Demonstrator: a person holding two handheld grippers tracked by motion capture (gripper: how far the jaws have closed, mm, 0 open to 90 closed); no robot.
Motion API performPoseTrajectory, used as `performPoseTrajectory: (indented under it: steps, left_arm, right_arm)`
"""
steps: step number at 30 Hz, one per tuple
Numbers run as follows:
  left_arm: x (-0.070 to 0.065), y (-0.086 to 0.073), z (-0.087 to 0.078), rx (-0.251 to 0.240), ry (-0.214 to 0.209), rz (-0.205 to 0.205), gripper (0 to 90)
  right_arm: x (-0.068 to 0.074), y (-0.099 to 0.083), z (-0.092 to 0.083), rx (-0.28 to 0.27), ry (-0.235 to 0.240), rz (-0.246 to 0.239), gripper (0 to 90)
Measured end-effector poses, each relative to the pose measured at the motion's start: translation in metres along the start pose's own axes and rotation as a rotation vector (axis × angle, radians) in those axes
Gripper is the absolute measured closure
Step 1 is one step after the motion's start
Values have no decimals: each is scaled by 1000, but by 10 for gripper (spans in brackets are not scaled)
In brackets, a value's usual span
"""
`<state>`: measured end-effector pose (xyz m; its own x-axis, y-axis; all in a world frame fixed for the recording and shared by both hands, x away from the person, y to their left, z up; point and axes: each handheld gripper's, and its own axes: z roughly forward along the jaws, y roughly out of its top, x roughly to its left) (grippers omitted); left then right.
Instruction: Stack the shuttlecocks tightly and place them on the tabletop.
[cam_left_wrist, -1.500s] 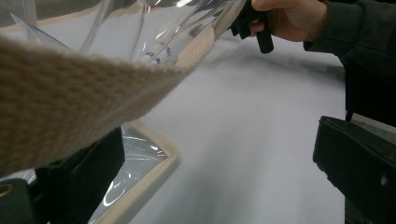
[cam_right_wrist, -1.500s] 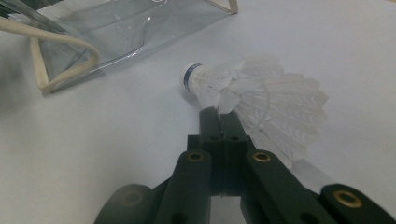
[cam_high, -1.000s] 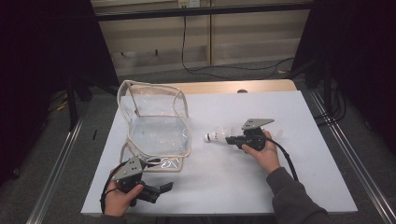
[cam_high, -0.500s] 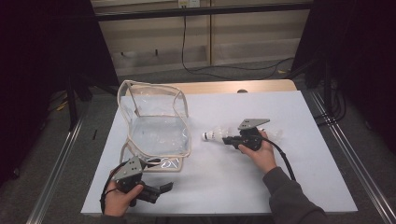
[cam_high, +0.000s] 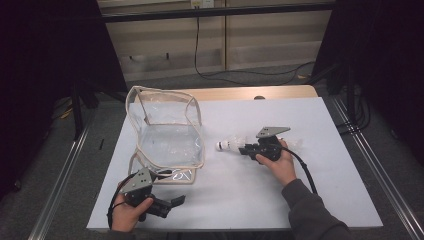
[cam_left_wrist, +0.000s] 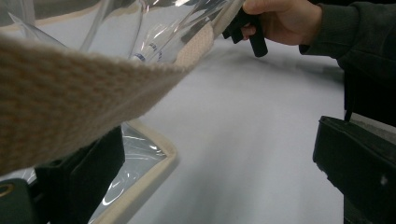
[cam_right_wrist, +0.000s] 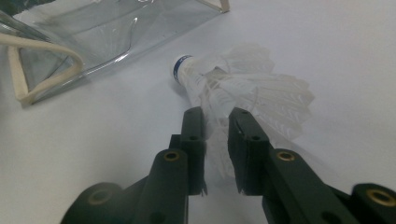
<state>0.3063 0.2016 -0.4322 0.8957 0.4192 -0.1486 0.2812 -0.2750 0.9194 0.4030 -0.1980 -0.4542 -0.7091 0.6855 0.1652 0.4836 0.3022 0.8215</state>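
Note:
A white feathered shuttlecock (cam_high: 227, 145) (cam_right_wrist: 196, 74) lies on the white table, its cork toward a clear plastic bag (cam_high: 170, 135) (cam_right_wrist: 93, 32) with beige trim. My right gripper (cam_high: 243, 149) (cam_right_wrist: 215, 114) sits at its feather skirt. The jaws have just been opening and stand slightly apart, with feathers loose between them. My left gripper (cam_high: 172, 206) (cam_left_wrist: 219, 172) rests at the table's front left, by the bag's near corner. It is open, jaws wide apart with nothing between them. The bag's beige webbing (cam_left_wrist: 56, 102) hangs close over the left gripper view.
The bag stands open on the left half of the table (cam_high: 240, 200). Something white and translucent (cam_high: 296, 143) lies just right of the right hand. Cables trail from both grippers toward the front edge. Dark floor and metal rails flank the table.

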Motion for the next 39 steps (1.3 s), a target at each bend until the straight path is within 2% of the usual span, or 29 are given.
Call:
performPoseTrajectory:
  steps: [14, 19, 21, 24, 30, 39]
  left_arm:
    - [0, 0, 0, 6, 1, 7, 21]
    - [0, 0, 0, 6, 2, 7, 21]
    - [0, 0, 0, 9, 2, 9, 21]
    - [0, 0, 0, 6, 0, 7, 21]
    - [0, 0, 0, 9, 0, 10, 21]
    - [-1, 1, 0, 11, 5, 11, 21]
  right_arm:
    - [1, -2, -13, -6, -48, -9, 582]
    - [3, -3, -19, -13, -50, -15, 555]
    - [3, -3, -22, -13, -53, -13, 504]
    - [4, -4, -27, -26, -53, -16, 502]
    - [8, -7, -38, -31, -52, -17, 431]
    - [9, -15, -49, -53, -36, 17, 339]
